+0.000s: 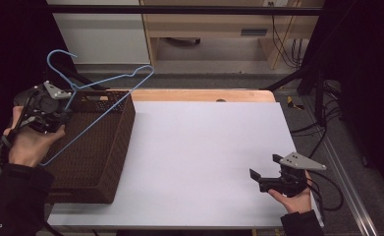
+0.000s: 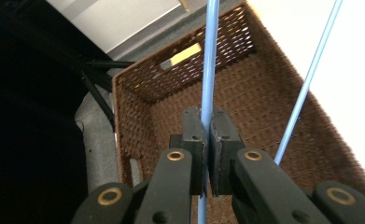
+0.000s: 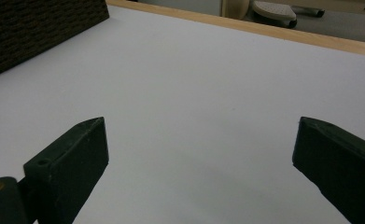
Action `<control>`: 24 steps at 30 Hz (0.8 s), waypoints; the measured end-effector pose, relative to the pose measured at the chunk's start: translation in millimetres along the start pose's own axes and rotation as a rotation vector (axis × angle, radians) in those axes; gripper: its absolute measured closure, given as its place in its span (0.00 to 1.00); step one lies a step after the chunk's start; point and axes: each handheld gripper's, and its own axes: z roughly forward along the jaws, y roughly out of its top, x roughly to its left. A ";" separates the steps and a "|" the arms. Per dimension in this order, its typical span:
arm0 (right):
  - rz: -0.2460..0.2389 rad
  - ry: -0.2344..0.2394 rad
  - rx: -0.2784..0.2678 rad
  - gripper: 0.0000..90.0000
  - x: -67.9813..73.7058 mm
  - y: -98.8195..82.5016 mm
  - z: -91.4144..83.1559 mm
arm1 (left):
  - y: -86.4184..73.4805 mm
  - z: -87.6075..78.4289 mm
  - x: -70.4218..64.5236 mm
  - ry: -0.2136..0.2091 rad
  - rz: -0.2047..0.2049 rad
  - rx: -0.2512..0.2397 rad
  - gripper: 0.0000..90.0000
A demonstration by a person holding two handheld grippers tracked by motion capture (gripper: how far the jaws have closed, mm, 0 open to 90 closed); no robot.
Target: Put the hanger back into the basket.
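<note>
Left gripper (image 1: 62,117) clamped on one thin rod of the blue wire hanger (image 1: 101,81), held tilted above the brown woven basket (image 1: 108,162) — probably for lowering inside. Right gripper (image 1: 264,173) rests wide open, nothing between its jaws, over the smooth white table (image 1: 199,147) — seemingly idle.
</note>
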 end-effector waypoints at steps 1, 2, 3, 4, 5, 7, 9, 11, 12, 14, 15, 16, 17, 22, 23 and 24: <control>0.000 0.000 0.000 0.05 0.0 0.0 0.0 | -2.1 1.3 2.3 0.003 -0.005 0.003 0.96; -0.001 0.000 0.000 0.05 -0.1 0.0 0.0 | -2.1 1.3 2.3 0.003 -0.005 0.003 0.96; 0.000 0.000 0.000 0.05 -0.1 0.0 0.0 | -6.2 3.9 6.8 0.011 -0.016 0.009 0.96; 0.000 0.000 0.000 0.05 0.0 0.0 0.1 | -8.4 5.3 9.0 0.015 -0.020 0.013 0.96; 0.002 -0.001 -0.001 0.05 0.3 0.1 0.2 | -10.7 6.7 11.2 0.018 -0.026 0.014 0.96; 0.002 -0.001 0.000 0.05 0.3 0.1 0.4 | -15.3 9.3 15.8 0.027 -0.030 0.029 0.96; 0.004 -0.003 0.002 0.05 0.5 0.1 0.5 | -20.2 12.4 19.8 0.030 -0.036 0.044 0.96; 0.002 -0.004 0.003 0.05 0.4 0.1 0.8 | -25.1 16.2 22.6 0.038 -0.045 0.049 0.96; 0.001 -0.005 0.004 0.05 0.5 0.0 0.9 | -27.5 18.1 23.8 0.043 -0.050 0.055 0.96; 0.004 -0.004 0.007 0.05 0.8 0.0 1.1 | -32.3 21.8 25.7 0.051 -0.050 0.064 0.96; 0.003 -0.002 0.005 0.05 0.8 -0.1 1.2 | -34.7 23.8 26.2 0.055 -0.049 0.071 0.96; 0.002 0.000 0.005 0.05 0.7 -0.1 1.2 | -37.2 25.9 26.7 0.059 -0.048 0.074 0.96; 0.003 0.000 0.005 0.05 0.8 -0.1 1.5 | -39.2 27.7 27.1 0.059 -0.048 0.085 0.96; -0.004 0.001 0.007 0.05 0.6 -0.3 1.8 | -49.0 38.9 29.0 0.071 -0.041 0.119 0.96; -0.005 0.000 0.007 0.05 0.5 -0.3 1.7 | -51.0 41.4 29.0 0.071 -0.042 0.124 0.96; -0.005 0.000 0.007 0.05 0.5 -0.3 1.7 | -51.0 41.4 29.0 0.071 -0.042 0.124 0.96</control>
